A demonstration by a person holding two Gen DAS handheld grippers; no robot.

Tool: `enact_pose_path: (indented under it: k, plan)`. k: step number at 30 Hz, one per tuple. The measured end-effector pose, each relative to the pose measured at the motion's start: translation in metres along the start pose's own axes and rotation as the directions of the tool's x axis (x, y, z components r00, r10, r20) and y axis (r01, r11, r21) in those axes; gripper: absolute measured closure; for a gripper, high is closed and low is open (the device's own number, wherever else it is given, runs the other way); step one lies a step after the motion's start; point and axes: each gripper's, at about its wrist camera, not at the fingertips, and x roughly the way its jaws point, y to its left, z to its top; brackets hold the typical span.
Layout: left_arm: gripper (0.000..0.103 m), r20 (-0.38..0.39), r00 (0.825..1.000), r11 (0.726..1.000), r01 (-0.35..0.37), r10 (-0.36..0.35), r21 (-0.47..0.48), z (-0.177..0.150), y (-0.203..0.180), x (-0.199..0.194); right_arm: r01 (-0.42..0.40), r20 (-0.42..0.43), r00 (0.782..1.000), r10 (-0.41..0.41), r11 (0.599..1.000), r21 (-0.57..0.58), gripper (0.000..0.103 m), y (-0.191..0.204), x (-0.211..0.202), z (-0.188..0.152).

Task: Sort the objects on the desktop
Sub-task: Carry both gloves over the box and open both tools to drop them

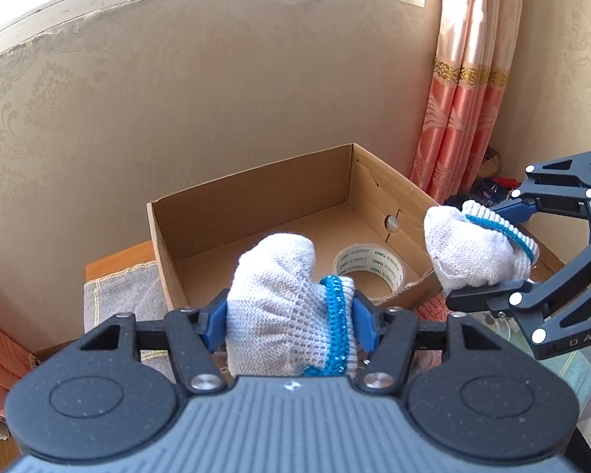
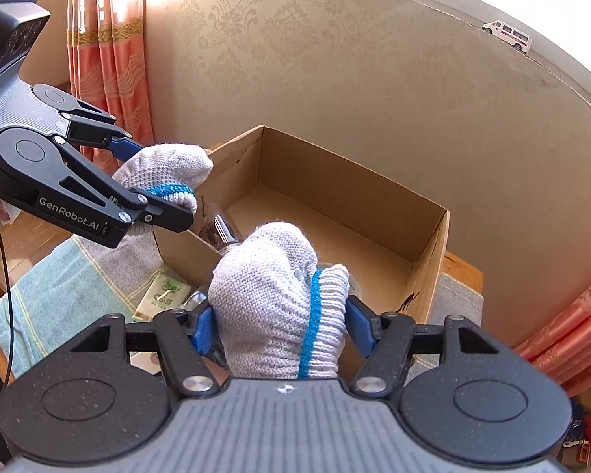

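Over the cardboard box (image 1: 256,197), left gripper (image 1: 289,315) clenches one balled glove (image 1: 279,307); right gripper (image 2: 281,327) clenches another glove (image 2: 272,303); loose knit could snag a pad on release and drop outside, honestly.

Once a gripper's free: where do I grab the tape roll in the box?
Probably the near rim of the tape roll: one finger in the hole, one outside, from above. It lies hole-up on the cardboard box floor near a side wall, which blocks a sideways pinch.
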Motion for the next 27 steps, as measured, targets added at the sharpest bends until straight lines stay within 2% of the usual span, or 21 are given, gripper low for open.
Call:
enact_pose_path:
  k: [7,15,17,20,21,24,27]
  plan:
    - [0.042,-0.031,1.000,1.000,-0.008,0.008,-0.005,0.025,0.013,0.035,-0.014,-0.005,1.000,0.014,1.000,0.016,0.033,-0.018,0.032,0.037]
    - [0.041,-0.059,0.998,1.000,-0.017,0.016,-0.014,0.044,0.034,0.072,-0.041,-0.035,0.999,0.042,0.999,0.016,0.033,-0.025,0.076,0.063]
    - [0.039,-0.056,0.998,0.999,-0.034,0.033,-0.017,0.048,0.041,0.079,-0.047,-0.044,0.998,0.048,0.999,0.021,0.033,-0.028,0.087,0.067]
    - [0.028,-0.064,0.995,0.997,-0.072,0.071,-0.009,0.052,0.049,0.089,-0.061,-0.058,0.996,0.062,0.998,0.027,0.033,-0.029,0.103,0.071]
    - [0.026,-0.066,0.994,0.996,-0.089,0.088,-0.015,0.052,0.052,0.090,-0.066,-0.062,0.996,0.067,0.997,0.027,0.031,-0.029,0.107,0.072]
    - [0.025,-0.066,0.994,0.996,-0.087,0.085,-0.029,0.052,0.058,0.087,-0.059,-0.051,0.997,0.061,0.998,0.038,0.012,-0.029,0.114,0.072]
    - [0.023,-0.062,0.994,0.995,-0.092,0.089,-0.046,0.049,0.060,0.080,-0.081,-0.038,0.996,0.083,0.995,0.053,0.010,-0.031,0.112,0.069]
